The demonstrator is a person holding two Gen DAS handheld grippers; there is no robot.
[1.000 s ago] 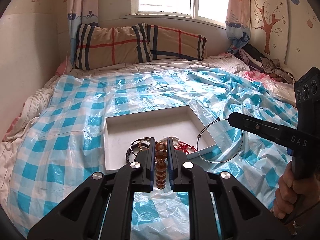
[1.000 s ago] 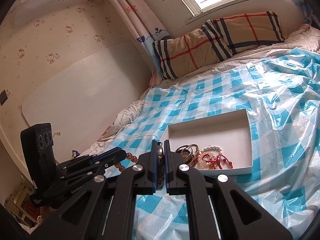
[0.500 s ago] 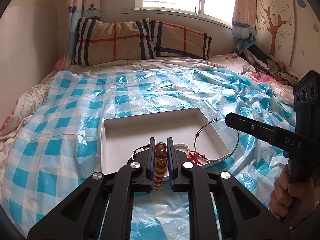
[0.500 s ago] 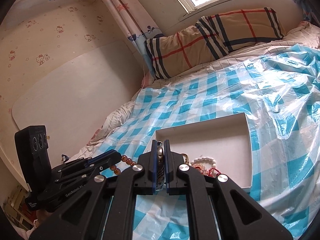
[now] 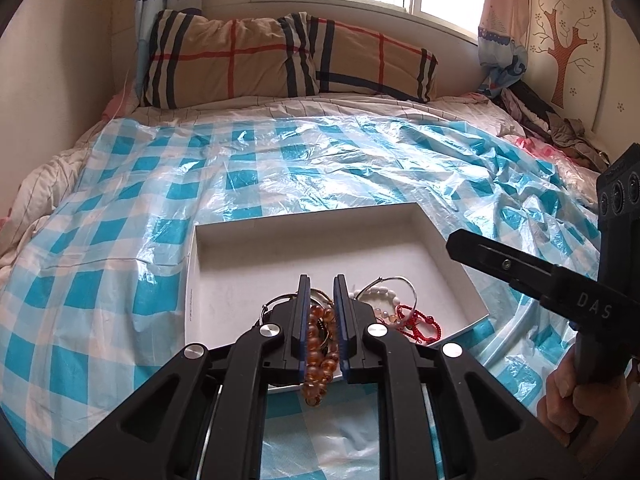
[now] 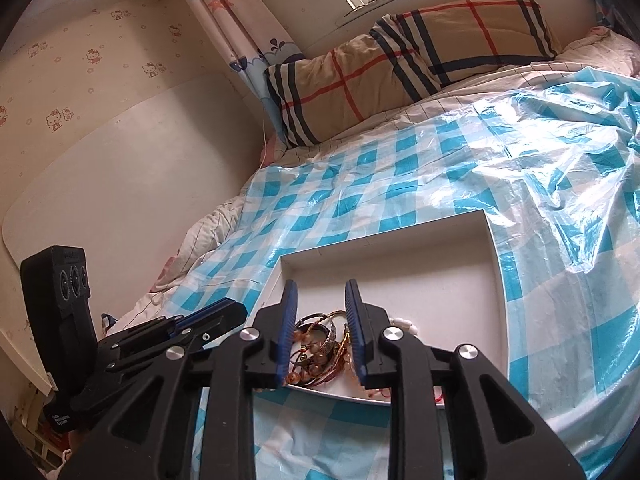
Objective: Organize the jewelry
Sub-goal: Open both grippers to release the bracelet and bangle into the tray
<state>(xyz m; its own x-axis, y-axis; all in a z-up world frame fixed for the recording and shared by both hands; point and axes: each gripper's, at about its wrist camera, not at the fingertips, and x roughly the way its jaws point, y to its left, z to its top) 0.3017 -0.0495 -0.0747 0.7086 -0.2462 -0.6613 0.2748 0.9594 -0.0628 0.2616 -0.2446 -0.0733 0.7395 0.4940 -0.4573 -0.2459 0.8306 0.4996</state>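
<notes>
Left gripper (image 5: pixel 320 316): its fingers pinch an amber bead bracelet (image 5: pixel 318 350), which hangs over the near edge of the white tray (image 5: pixel 192 276).
Right gripper (image 6: pixel 320 328): its fingers have just been opening and now stand spread, nothing pressed between them; the jewelry pile (image 6: pixel 320 344) shows through the gap, lying in the tray's near part.
Tray: shallow, white, open-topped, lying on the blue checked plastic sheet (image 5: pixel 120 240) near the foot edge of the bed; its far half is bare.
Pile: bangles, white beads (image 5: pixel 380 294) and red cord (image 5: pixel 420 322) crowd the near right corner.
Thin wire ring (image 5: pixel 516 320): on the sheet just beyond the tray's right edge.
Open room: bare sheet to the left and beyond the tray, up to the plaid pillows (image 5: pixel 280 64) at the head edge.
Hand (image 5: pixel 568 400): grips the right gripper's handle.
</notes>
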